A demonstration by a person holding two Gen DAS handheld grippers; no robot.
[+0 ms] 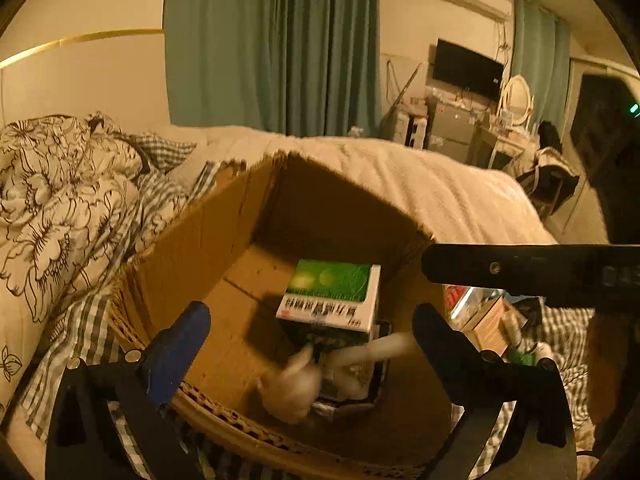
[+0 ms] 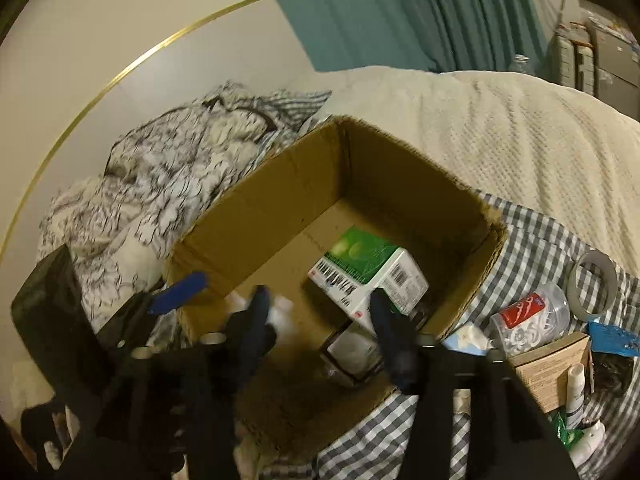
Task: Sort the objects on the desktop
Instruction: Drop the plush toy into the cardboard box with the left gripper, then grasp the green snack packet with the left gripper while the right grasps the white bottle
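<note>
Both the left hand-held gripper (image 1: 312, 344) and right hand-held gripper (image 2: 318, 312) are released and empty over the cardboard box (image 2: 256, 216); remaining clutter should be gathered beside the green-and-white carton (image 2: 368, 272).

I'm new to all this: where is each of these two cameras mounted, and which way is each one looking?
Left wrist view: sits on the left gripper, looking forward and down into the cardboard box; its two fingers stand apart, and the dark right gripper crosses at the right.
Right wrist view: sits on the right gripper, looking down into the same box from the right; its own fingers show, empty, plus the left gripper's blue finger.
Shared: the box, the green and white carton inside it, the floral bedding and the teal curtain.
</note>
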